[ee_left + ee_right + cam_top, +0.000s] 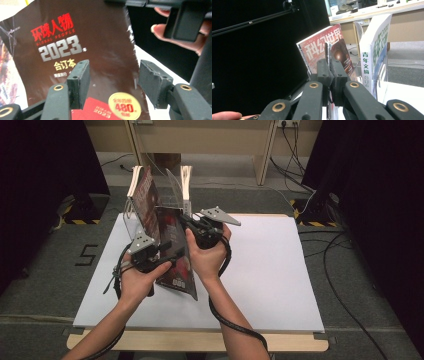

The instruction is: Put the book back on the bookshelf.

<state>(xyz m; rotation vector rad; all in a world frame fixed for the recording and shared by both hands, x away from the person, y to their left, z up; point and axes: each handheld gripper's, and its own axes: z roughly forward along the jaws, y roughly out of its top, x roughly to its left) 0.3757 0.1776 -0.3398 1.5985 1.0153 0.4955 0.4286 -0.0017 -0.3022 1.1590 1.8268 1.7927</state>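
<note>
At the centre of the high view, the right tool (186, 221) is clenching the top edge of a dark magazine (176, 251) standing on the white bench (270, 270). The left tool (111, 85) is hanging released before its cover.

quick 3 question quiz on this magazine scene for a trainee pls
1. True or false: the right gripper has its jaws shut on the edge of the dark magazine.
2. The left gripper is: A) clamped on the magazine, B) open, with the cover behind its jaws, C) lying on the table.
3. Fill in: the clear rack at the far edge of the white board holds a red magazine and a ____ book with green lettering.

Key
1. True: the jaws pinch a thin edge.
2. B: there is a clear gap between the pads.
3. white
</note>
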